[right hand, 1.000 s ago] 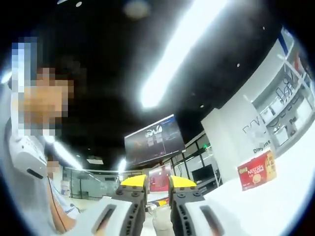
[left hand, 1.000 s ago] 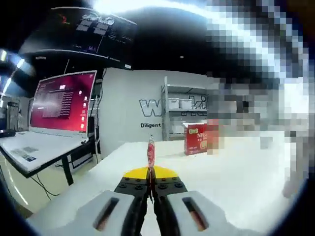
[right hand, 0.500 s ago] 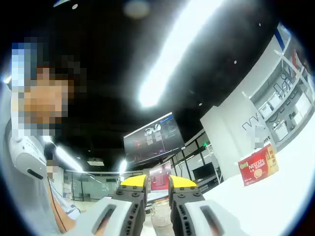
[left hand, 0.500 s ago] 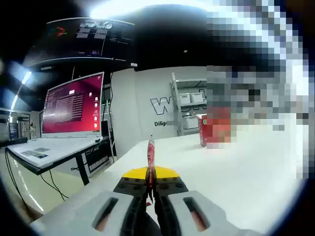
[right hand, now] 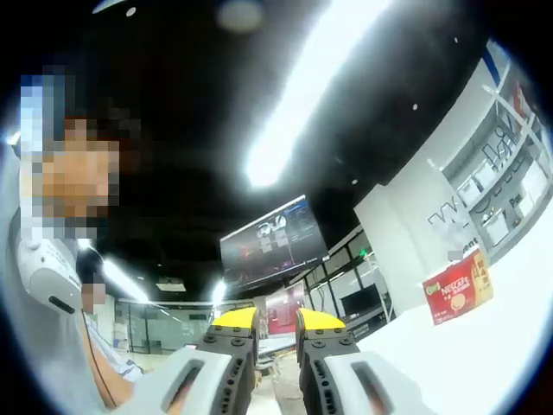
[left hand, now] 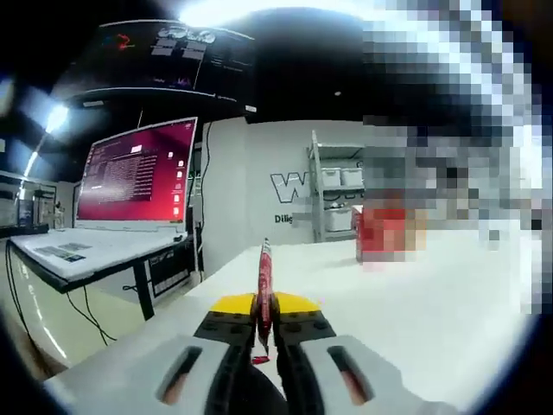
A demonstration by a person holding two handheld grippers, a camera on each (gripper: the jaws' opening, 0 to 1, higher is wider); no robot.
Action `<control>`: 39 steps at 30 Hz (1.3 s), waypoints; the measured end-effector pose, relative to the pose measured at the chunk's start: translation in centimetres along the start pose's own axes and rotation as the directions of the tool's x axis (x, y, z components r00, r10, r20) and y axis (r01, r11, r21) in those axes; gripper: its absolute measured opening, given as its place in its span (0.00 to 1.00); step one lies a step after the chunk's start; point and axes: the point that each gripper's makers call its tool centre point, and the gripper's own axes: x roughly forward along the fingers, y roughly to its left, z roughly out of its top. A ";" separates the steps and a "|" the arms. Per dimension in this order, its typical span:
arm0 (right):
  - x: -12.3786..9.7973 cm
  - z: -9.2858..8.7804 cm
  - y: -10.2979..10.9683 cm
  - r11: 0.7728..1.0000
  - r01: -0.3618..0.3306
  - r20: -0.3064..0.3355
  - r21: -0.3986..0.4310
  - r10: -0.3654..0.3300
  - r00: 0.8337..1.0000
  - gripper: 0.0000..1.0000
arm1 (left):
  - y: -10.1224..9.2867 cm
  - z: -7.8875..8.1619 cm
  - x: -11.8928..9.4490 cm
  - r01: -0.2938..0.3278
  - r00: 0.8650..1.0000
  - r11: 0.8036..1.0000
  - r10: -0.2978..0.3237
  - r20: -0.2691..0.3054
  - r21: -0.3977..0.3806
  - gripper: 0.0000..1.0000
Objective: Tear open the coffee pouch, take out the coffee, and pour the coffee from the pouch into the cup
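while the left gripper pinches the red coffee pouch edge-on at lower centre, print unreadable, right gripper narrowly parted, empty

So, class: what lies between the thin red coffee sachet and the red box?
In the left gripper view, only bare white tabletop separates sachet from box.

Left gripper view: the left tool sits at the near edge, its jaws pressed together on the coffee pouch, which stands upright between them above the surface. A box stands on the surface far right. A shelf unit rises behind it against the wall. A monitor stands on a desk to the left. Right gripper view: the right tool has its jaws slightly parted with nothing between them; the box stands far right on the surface.
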 end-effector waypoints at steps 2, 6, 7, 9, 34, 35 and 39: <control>-0.1 0.0 0.2 1.000 -0.001 0.003 0.000 0.001 1.000 0.18 | 0.3 -0.2 0.2 -0.021 1.000 1.000 0.021 -0.011 0.022 0.36; -0.3 0.0 1.0 1.000 -0.006 -0.002 -0.005 0.006 1.000 0.18 | 0.1 0.4 -0.2 -0.019 1.000 1.000 0.019 0.017 0.022 0.41; -0.4 0.1 1.1 1.000 -0.007 -0.003 -0.007 0.007 1.000 0.18 | 0.0 0.4 -0.2 -0.017 1.000 1.000 0.017 0.018 0.023 0.41; -0.6 0.2 1.2 1.000 -0.005 -0.002 -0.010 0.005 1.000 0.18 | -0.4 0.4 -0.2 0.000 1.000 1.000 0.000 0.016 0.009 0.41; -0.9 -8.2 -1.7 0.970 0.107 -0.309 -0.217 -0.172 0.935 0.76 | -2.5 1.0 2.9 0.109 0.992 0.991 -0.113 0.047 0.079 0.37; -0.9 -8.9 -1.6 0.968 0.097 -0.333 -0.231 -0.172 0.927 0.77 | -3.0 1.0 2.7 0.123 0.991 0.989 -0.127 0.037 0.086 0.37; -0.3 -10.6 -1.7 0.963 0.072 -0.392 -0.258 -0.172 0.904 0.76 | -6.4 2.3 -0.7 0.208 0.975 0.977 -0.211 0.074 0.051 0.40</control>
